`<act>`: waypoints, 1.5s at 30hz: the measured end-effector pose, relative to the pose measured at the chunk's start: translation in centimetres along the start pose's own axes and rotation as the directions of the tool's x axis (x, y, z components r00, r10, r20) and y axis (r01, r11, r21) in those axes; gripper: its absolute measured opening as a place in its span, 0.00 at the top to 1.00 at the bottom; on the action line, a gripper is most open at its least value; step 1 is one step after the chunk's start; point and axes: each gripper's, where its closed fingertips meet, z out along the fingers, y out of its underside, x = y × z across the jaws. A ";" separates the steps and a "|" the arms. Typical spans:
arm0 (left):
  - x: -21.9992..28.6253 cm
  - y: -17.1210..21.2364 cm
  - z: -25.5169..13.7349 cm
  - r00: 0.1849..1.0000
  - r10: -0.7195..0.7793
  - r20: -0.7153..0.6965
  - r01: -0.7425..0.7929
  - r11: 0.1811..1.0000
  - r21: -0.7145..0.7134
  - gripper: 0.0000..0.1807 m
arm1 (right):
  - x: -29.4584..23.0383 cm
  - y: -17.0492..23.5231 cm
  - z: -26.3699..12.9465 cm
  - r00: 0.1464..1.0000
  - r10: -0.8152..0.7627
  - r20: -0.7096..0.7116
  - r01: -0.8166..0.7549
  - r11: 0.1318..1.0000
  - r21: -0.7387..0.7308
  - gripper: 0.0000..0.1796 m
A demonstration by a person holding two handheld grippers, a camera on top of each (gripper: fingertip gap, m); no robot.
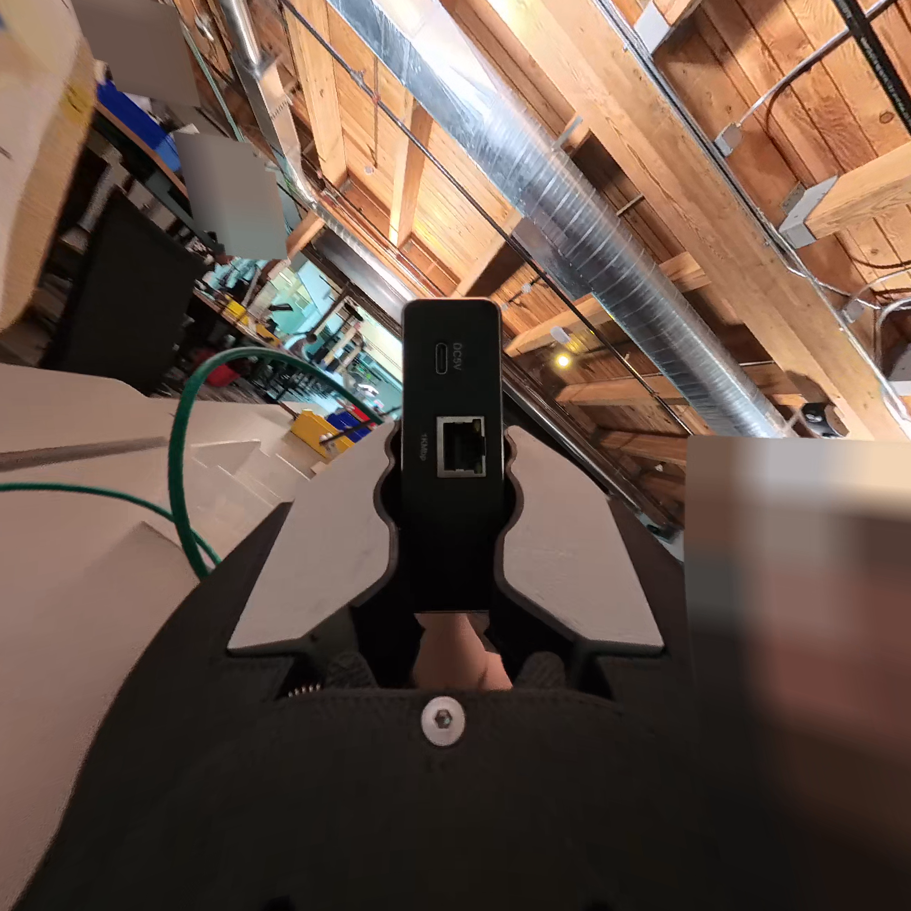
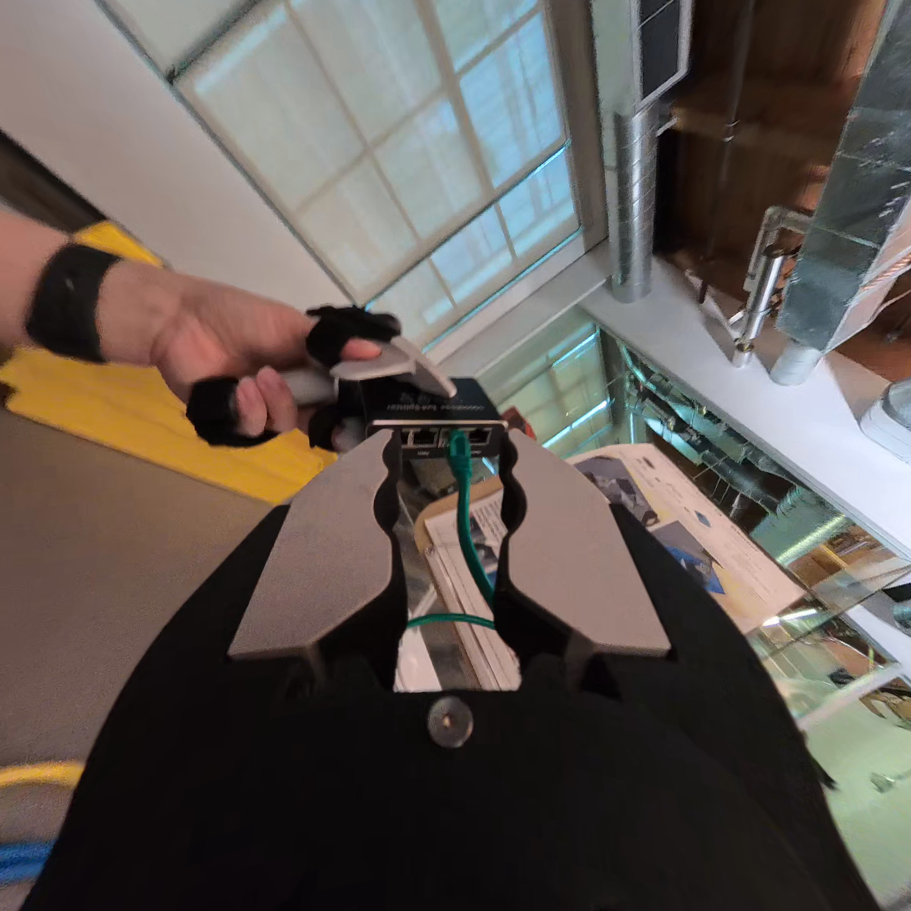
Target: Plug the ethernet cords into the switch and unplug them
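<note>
Your left hand-held gripper is clamped on the small black box-shaped switch, held up in the air.
Your right hand-held gripper stands apart around the thin green ethernet cord, whose plug sits in the switch's right-hand port; the switch looks light, rigid and smooth, the cord limp, so pinch the stiff plug boot.

Small white port markings on black switch, printed posters
</note>
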 end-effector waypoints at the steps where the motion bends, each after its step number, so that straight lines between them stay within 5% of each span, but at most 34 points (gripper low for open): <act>1: 0.2 0.5 0.4 1.000 -0.015 -0.018 0.014 1.000 -0.016 0.80 | -0.2 0.7 0.2 1.000 -0.017 0.015 0.018 0.999 -0.051 0.79; 4: 0.5 1.5 1.1 0.999 -0.020 -0.036 0.018 0.998 -0.061 0.80 | 0.0 2.4 0.6 1.000 -0.005 0.011 0.007 0.986 -0.165 0.78; 7: 0.4 1.5 1.1 0.999 -0.021 -0.034 0.019 0.998 -0.058 0.80 | 0.2 1.4 0.3 1.000 0.014 0.018 -0.011 0.992 -0.125 0.78; 11: 0.4 0.5 0.4 0.998 -0.045 -0.046 0.044 0.999 -0.023 0.80 | -4.5 -3.1 -0.9 0.962 -0.053 0.267 0.026 0.994 0.103 0.88; 14: 1.0 0.1 0.2 0.996 -0.054 -0.069 0.054 0.999 -0.006 0.80 | -7.5 -1.0 -0.5 0.903 0.003 0.429 -0.011 1.000 0.016 0.91; 18: 1.7 0.3 0.5 0.995 -0.055 -0.085 0.055 0.998 -0.009 0.80 | -3.6 4.6 1.6 0.988 0.068 0.138 -0.046 0.986 -0.161 0.91; 22: 1.8 1.6 1.5 0.988 -0.103 -0.118 0.098 0.994 -0.052 0.80 | -0.7 4.6 1.7 0.979 0.197 -0.044 -0.201 0.973 -0.118 0.76; 26: 1.1 3.3 2.4 0.981 -0.155 -0.117 0.142 0.984 -0.110 0.80 | 0.2 2.2 0.8 0.974 0.216 -0.064 -0.214 0.976 0.036 0.80; 33: 0.6 5.1 3.0 0.983 -0.159 -0.091 0.139 0.970 -0.197 0.80 | -0.5 3.3 0.7 0.995 0.103 0.001 -0.103 0.992 -0.071 0.93; 45: 1.2 4.9 3.0 0.983 -0.147 -0.107 0.123 0.972 -0.201 0.80 | 0.0 2.3 0.1 0.985 0.168 0.024 -0.167 0.985 -0.046 0.93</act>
